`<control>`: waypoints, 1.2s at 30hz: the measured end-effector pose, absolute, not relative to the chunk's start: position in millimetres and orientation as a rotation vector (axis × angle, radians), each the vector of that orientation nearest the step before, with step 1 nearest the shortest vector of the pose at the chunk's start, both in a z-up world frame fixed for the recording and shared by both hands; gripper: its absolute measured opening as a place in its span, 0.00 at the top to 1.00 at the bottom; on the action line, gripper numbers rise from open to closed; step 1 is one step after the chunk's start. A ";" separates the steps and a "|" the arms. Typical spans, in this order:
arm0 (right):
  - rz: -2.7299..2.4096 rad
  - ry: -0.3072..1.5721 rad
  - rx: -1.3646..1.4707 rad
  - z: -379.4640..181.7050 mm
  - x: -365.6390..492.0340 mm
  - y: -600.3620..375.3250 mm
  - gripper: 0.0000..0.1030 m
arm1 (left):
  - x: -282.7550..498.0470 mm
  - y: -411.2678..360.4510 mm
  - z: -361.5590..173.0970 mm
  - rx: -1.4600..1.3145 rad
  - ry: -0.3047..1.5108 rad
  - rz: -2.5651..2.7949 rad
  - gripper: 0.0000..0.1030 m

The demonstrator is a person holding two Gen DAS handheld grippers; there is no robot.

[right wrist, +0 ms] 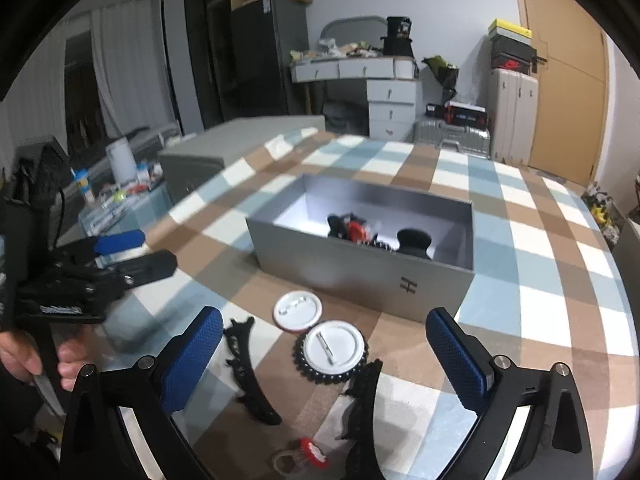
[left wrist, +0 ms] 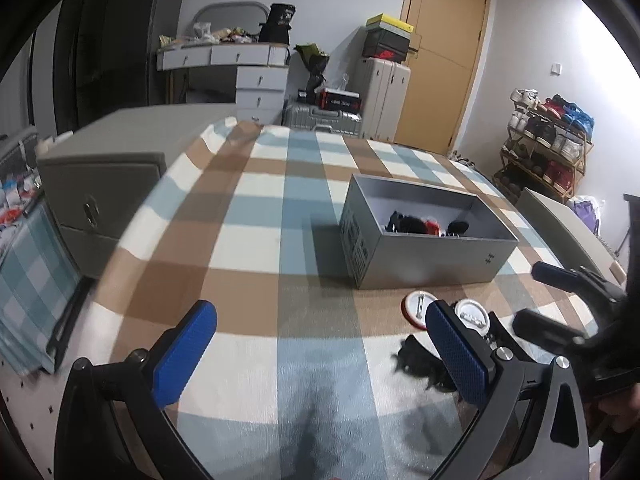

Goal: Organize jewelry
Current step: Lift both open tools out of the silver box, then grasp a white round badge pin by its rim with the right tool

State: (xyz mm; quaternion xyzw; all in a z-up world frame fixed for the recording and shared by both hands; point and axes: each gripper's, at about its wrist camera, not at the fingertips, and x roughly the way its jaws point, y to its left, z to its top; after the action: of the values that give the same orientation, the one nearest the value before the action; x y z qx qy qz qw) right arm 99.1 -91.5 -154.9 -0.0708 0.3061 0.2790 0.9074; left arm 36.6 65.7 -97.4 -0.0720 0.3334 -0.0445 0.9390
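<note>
A grey open box [right wrist: 360, 276] stands on the checked cloth and holds black and red hair pieces [right wrist: 352, 230]. In front of it lie two round white pin badges [right wrist: 298, 311] [right wrist: 334, 347], the nearer one ringed by black beads. Two curved black hair clips [right wrist: 252, 372] [right wrist: 362, 412] and a small red-trimmed piece [right wrist: 310, 452] lie closer still. My right gripper [right wrist: 326, 364] hangs open above these, touching none. My left gripper [left wrist: 320, 356] is open over bare cloth, left of the badges [left wrist: 420, 312] and a black clip [left wrist: 416, 364]. The box [left wrist: 424, 264] sits ahead of it, to the right.
The checked tablecloth [left wrist: 248, 216] covers the table. A grey cabinet [left wrist: 104, 184] stands beside the table's left edge, and a cluttered low surface [right wrist: 120, 192] lies beyond it. A hand [right wrist: 24, 356] holds the left gripper [right wrist: 154, 249]. The right gripper [left wrist: 530, 294] shows at the right.
</note>
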 end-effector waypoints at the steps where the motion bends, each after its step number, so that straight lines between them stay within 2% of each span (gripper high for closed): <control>1: 0.578 0.639 -0.158 -157.7 100.1 -89.6 0.01 | 35.9 65.1 -99.1 -0.145 0.686 -0.096 0.01; 6: 0.590 0.671 -0.173 -168.4 106.5 -85.5 0.05 | 32.3 62.0 -103.9 -0.130 0.702 -0.106 0.01; 11: 0.592 0.734 -0.156 -178.1 119.2 -85.1 0.21 | 32.3 64.5 -105.8 -0.142 0.711 -0.111 0.01; 13: 0.593 0.762 -0.157 -182.3 123.5 -84.9 0.33 | 33.7 65.8 -106.5 -0.146 0.715 -0.110 0.01; 20: 0.569 0.812 -0.149 -188.5 129.2 -86.0 0.47 | 35.9 68.9 -109.6 -0.163 0.729 -0.111 0.01; 22: 0.561 0.825 -0.142 -190.1 131.6 -87.4 0.56 | 36.1 69.4 -110.2 -0.167 0.734 -0.112 0.01; 23: 0.554 0.834 -0.141 -191.1 132.7 -87.6 0.57 | 36.3 69.9 -110.5 -0.169 0.735 -0.111 0.01; 25: 0.547 0.842 -0.141 -191.9 133.4 -87.6 0.66 | 36.7 70.8 -110.6 -0.173 0.738 -0.110 0.01; 30: 0.549 0.843 -0.139 -191.5 132.8 -87.6 0.81 | 34.6 72.0 -110.6 -0.181 0.741 -0.104 0.01; 36: 0.548 0.813 -0.099 -186.8 131.1 -94.8 0.85 | 34.3 70.7 -109.9 -0.180 0.744 -0.106 0.01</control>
State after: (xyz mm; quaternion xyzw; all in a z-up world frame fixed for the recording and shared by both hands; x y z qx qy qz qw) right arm 131.1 -94.8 -186.8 -0.0476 0.3900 0.2631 0.8811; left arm 34.3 70.7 -109.9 -0.0880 0.3629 -0.0515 0.9262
